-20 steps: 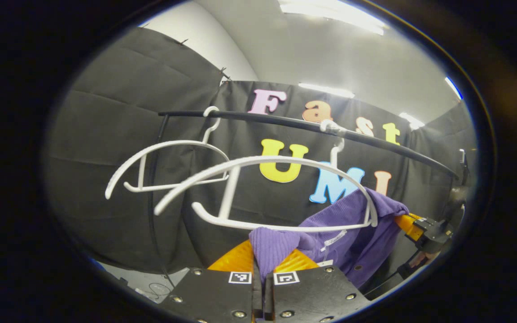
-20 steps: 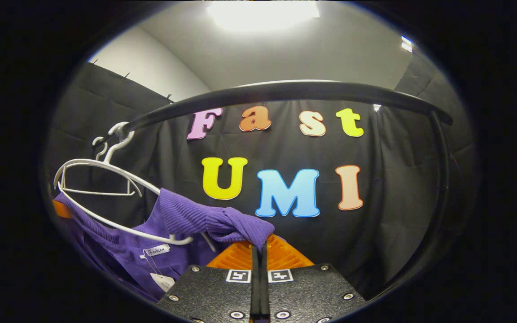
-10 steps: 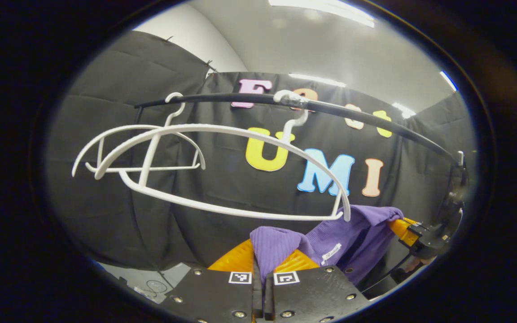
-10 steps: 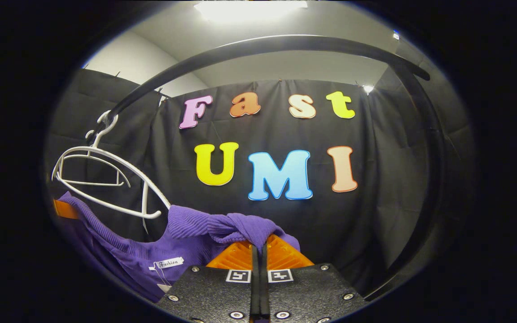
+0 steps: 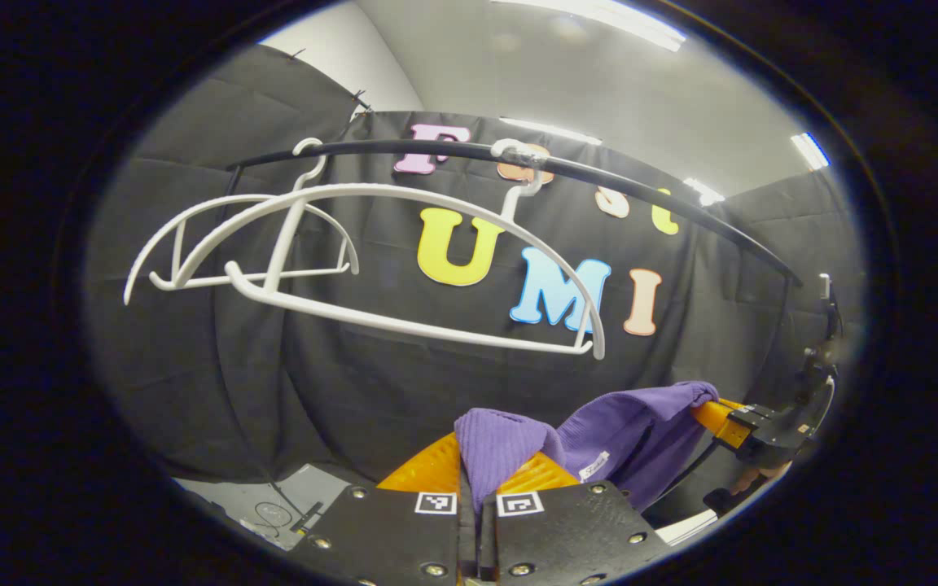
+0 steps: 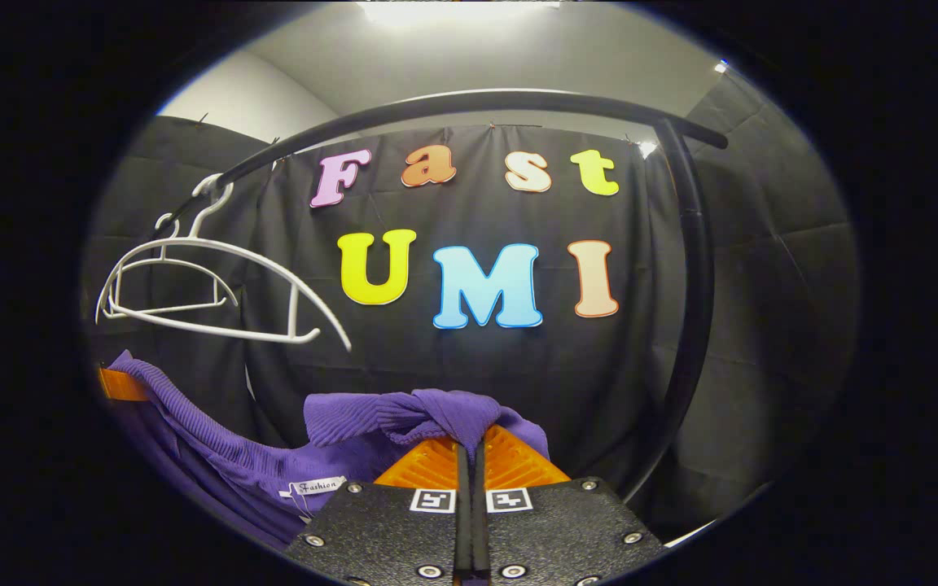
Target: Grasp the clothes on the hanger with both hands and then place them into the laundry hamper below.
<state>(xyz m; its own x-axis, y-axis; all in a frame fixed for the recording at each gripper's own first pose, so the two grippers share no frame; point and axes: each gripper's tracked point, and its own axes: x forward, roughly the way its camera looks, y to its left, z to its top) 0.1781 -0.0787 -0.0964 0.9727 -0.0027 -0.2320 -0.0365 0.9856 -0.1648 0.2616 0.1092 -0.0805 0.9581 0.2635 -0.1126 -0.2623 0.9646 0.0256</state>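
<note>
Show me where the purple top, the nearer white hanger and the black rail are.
Purple top (image 6: 404, 415): right gripper view, the bunched fold just ahead of the claw.
Hanger (image 5: 404, 324): left gripper view, its lower bar.
Rail (image 6: 518, 101): right gripper view, the top of its arch.

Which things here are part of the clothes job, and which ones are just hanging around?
Part of the job:
- purple garment, off the hanger
- left gripper, jaws shut on it
- right gripper, jaws shut on it
- near white hanger, now bare

Just hanging around:
- second white hanger, bare
- black rail
</note>
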